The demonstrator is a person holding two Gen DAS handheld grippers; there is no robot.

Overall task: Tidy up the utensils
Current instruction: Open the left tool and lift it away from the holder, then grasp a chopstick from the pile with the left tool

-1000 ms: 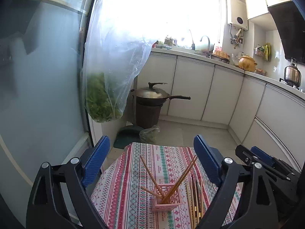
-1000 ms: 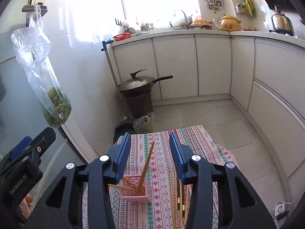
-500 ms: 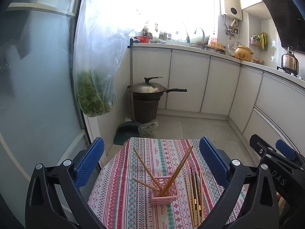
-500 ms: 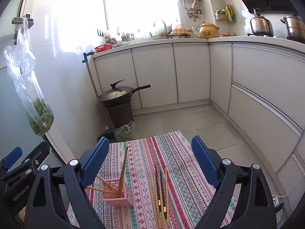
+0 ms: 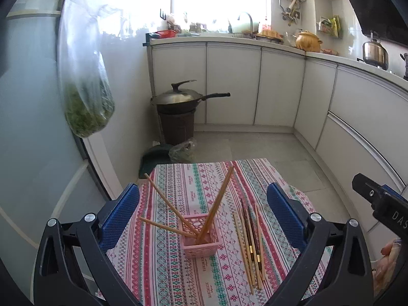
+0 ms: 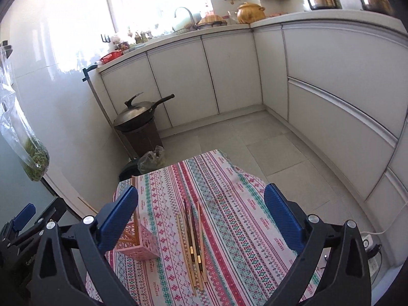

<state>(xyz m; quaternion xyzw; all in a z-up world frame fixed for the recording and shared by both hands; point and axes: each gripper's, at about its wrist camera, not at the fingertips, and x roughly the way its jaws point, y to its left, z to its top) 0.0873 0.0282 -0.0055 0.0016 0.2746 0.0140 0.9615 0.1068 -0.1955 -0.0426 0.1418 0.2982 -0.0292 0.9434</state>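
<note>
A small pink lattice holder (image 5: 201, 237) stands on a striped tablecloth (image 5: 163, 267) with three wooden chopsticks (image 5: 216, 204) leaning out of it. Several more chopsticks (image 5: 251, 239) lie flat to its right. My left gripper (image 5: 202, 211) is open and empty, raised above the holder. In the right wrist view the loose chopsticks (image 6: 192, 242) lie between my open, empty right gripper's (image 6: 201, 216) fingers, and the holder (image 6: 139, 242) sits partly behind the left finger (image 6: 119, 216). The right gripper's body shows in the left view (image 5: 382, 206).
A wok on a brown bin (image 5: 178, 102) stands on the floor past the table, with a plastic bag (image 5: 182, 150) beside it. A bag of greens (image 5: 86, 97) hangs at the left by the glass door. White cabinets (image 6: 331, 102) curve around the right.
My right gripper has opened wide and shifted right, from over the holder to over the loose chopsticks. The left gripper pulled back and turned slightly right; it stays open.
</note>
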